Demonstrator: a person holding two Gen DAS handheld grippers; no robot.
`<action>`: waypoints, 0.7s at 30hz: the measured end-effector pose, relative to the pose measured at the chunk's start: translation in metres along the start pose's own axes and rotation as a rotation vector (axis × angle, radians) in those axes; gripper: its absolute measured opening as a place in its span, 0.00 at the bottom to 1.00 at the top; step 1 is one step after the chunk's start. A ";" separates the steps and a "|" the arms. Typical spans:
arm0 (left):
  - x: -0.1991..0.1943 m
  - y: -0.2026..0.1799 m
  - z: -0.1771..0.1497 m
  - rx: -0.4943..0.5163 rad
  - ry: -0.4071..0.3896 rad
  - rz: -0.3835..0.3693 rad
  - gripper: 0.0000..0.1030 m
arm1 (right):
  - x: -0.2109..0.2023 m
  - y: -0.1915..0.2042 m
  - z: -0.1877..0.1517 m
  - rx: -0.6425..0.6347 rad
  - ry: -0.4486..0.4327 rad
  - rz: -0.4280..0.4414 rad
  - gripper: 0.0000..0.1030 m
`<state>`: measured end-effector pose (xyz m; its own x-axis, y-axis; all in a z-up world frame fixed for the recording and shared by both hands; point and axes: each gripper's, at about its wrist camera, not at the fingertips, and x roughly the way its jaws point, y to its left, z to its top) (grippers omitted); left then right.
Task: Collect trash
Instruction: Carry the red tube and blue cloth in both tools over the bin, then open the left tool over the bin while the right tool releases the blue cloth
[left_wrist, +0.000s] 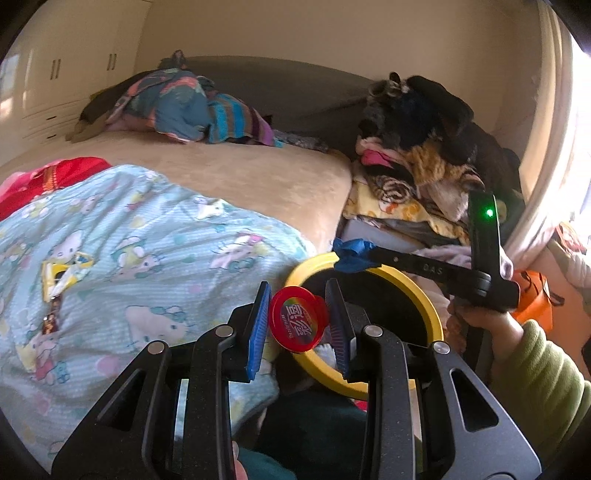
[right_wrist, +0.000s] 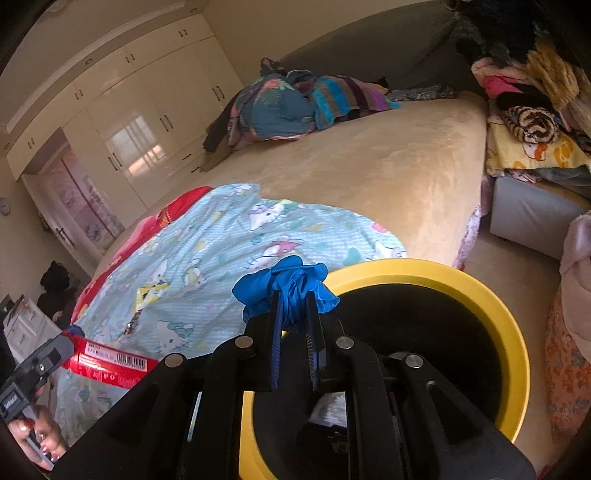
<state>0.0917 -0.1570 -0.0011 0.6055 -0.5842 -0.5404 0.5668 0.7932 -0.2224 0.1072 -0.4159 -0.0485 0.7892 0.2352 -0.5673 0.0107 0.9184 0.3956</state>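
Observation:
My left gripper (left_wrist: 299, 325) is shut on a red round can (left_wrist: 298, 323), lid facing the camera, held beside the rim of a yellow-rimmed black bin (left_wrist: 430, 306). In the right wrist view the can (right_wrist: 110, 363) shows as a red tube at lower left. My right gripper (right_wrist: 295, 332) is shut on a crumpled blue glove (right_wrist: 286, 286) just over the near rim of the bin (right_wrist: 513, 332). The right gripper (left_wrist: 354, 254) also shows in the left wrist view over the bin. A yellow wrapper (left_wrist: 61, 275) lies on the Hello Kitty blanket (left_wrist: 147, 236).
The bed (left_wrist: 258, 173) carries a heap of colourful bedding (left_wrist: 184, 107) at its far end. A pile of clothes (left_wrist: 424, 166) sits on a grey box (right_wrist: 528, 218) right of the bed. An orange bag (left_wrist: 533, 299) lies on the floor. Wardrobes (right_wrist: 122, 122) line the far wall.

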 end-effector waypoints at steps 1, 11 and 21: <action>0.002 -0.003 0.000 0.007 0.004 -0.003 0.23 | -0.001 -0.004 0.000 0.006 0.001 -0.003 0.12; 0.029 -0.033 -0.008 0.075 0.067 -0.041 0.23 | -0.005 -0.035 -0.003 0.043 0.044 -0.042 0.12; 0.057 -0.052 -0.014 0.097 0.120 -0.076 0.23 | -0.002 -0.054 -0.008 0.065 0.073 -0.055 0.12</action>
<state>0.0896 -0.2292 -0.0317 0.4912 -0.6123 -0.6195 0.6631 0.7241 -0.1897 0.0996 -0.4637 -0.0748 0.7393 0.2099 -0.6399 0.0942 0.9086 0.4069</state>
